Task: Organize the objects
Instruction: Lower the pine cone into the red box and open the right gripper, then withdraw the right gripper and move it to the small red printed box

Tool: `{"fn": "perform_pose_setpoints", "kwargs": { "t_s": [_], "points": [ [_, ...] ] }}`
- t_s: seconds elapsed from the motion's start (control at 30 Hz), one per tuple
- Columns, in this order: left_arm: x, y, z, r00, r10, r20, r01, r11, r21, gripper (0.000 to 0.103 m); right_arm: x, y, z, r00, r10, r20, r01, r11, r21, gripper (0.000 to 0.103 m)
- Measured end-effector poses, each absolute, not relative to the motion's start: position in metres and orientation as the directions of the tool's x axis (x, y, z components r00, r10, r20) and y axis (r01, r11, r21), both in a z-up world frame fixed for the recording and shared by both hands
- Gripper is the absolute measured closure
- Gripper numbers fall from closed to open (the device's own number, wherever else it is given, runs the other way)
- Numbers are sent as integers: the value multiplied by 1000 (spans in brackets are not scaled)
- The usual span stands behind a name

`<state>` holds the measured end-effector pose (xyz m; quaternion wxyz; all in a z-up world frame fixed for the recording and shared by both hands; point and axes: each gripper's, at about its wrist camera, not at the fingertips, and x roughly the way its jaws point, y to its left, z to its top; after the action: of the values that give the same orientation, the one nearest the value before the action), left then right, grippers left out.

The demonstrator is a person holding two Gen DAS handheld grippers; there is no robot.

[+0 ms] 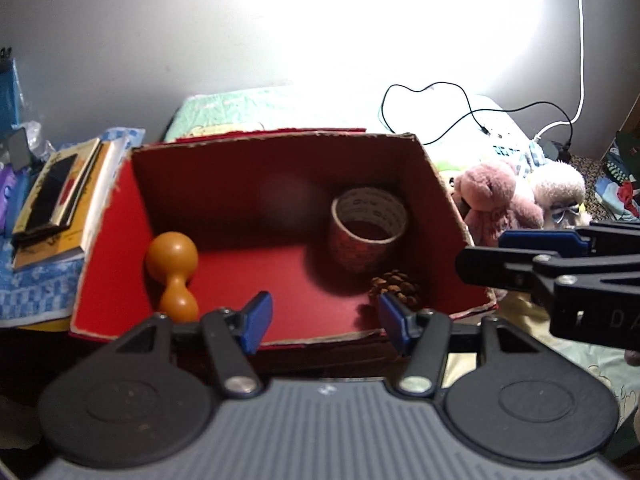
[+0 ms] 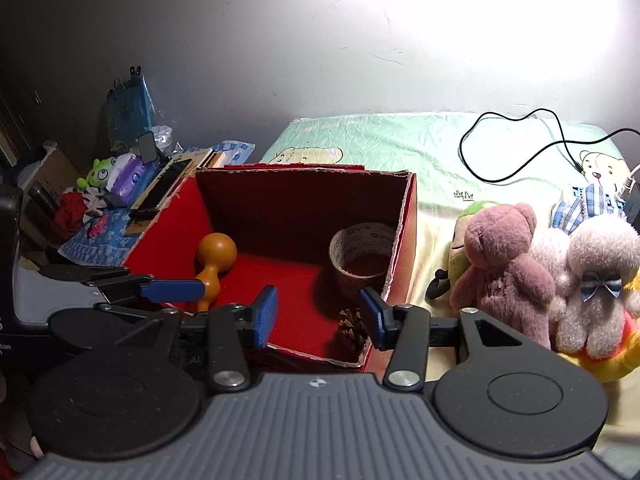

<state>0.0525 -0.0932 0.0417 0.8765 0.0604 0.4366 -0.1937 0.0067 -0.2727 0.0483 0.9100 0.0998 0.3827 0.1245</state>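
A red cardboard box [image 1: 256, 160] [image 2: 296, 192] stands open on the bed. Inside it are an orange dumbbell-shaped toy [image 1: 173, 272] [image 2: 212, 264], a roll of tape [image 1: 366, 228] [image 2: 362, 256] and a pine cone [image 1: 396, 286] [image 2: 352, 328]. My left gripper [image 1: 322, 322] is open and empty over the box's near edge. My right gripper [image 2: 318, 314] is open and empty over the box's near right corner. The right gripper's fingers [image 1: 540, 248] show at the right in the left wrist view. The left gripper's fingers [image 2: 172, 290] show at the left in the right wrist view.
Plush toys lie right of the box: a pink bear [image 1: 496, 196] [image 2: 504, 264] and a pale one [image 2: 600, 276]. Books [image 1: 60, 196] and clutter [image 2: 120, 176] lie to the left. A black cable [image 1: 440, 108] [image 2: 516, 148] crosses the green sheet behind.
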Motion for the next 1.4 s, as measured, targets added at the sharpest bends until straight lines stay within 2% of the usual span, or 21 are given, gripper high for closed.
{"fn": "perform_pose_setpoints", "kwargs": {
  "t_s": [0.47,0.53,0.63,0.8,0.9,0.97,1.13,1.3,1.4],
  "points": [
    [14,-86,53,601,-154,-784,255,967,5,39,-34,-283,33,693,325,-643,-170,941,292,56],
    [8,-83,54,608,-138,-782,234,972,10,37,-37,-283,28,688,329,-647,-176,940,291,56],
    [3,-72,52,604,-118,-788,204,979,10,30,-42,-282,20,670,340,-660,-178,937,302,55],
    [-5,-47,37,566,-108,-817,172,985,-11,29,-41,-279,0,599,393,-698,-161,913,376,55],
    [-11,-34,28,543,-135,-829,181,983,-41,34,-38,-275,-13,538,436,-722,-147,891,429,57],
    [-16,-28,24,535,-159,-830,200,978,-58,34,-36,-271,-21,505,455,-733,-133,880,455,61],
    [-23,-18,17,498,-246,-831,284,952,-112,36,-27,-261,-41,410,538,-736,-66,823,565,64],
    [-28,-16,9,425,-368,-827,427,887,-175,37,-21,-244,-50,382,524,-762,-19,828,560,72],
    [-25,-9,3,405,-387,-829,477,862,-169,38,-22,-235,-48,385,536,-751,-10,817,577,73]
  ]
}}
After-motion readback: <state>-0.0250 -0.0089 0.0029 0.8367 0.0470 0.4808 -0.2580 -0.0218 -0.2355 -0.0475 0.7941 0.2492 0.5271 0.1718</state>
